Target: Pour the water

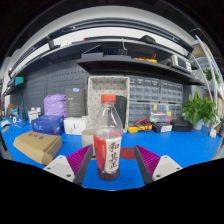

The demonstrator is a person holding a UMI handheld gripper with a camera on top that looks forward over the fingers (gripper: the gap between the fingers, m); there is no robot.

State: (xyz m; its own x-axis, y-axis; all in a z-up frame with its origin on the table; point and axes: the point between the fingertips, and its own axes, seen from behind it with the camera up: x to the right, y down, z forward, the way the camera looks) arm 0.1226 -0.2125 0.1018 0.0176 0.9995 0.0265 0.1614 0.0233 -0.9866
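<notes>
Gripper view looks along the two fingers over a blue table (190, 148), and a clear plastic bottle (108, 140) stands upright in the lower middle of the frame, between the fingers. It has a red cap and a red label with white characters, and the part above the label looks clear. The gripper (110, 163) frames the bottle from both sides, with a magenta pad (78, 158) on the left finger and another on the right finger. The pads sit close against the bottle's label, but whether both actually press on it cannot be told from this angle. At the lower left of the frame, a cardboard box (38, 147) lies on the table just beside the left finger. Behind it, at middle left, are a blue box (46, 124) and a white box (74, 125), with a purple bag (55, 104) standing above them against the back wall. Directly behind the bottle, in the centre, stands a white perforated crate (104, 100). To the right of it, small yellow and red items (140, 126) lie on the table, too small to name. At the far right a green plant (203, 108) stands on the table. A dark shelf (130, 62) carrying indistinct objects runs across the upper middle of the frame.
</notes>
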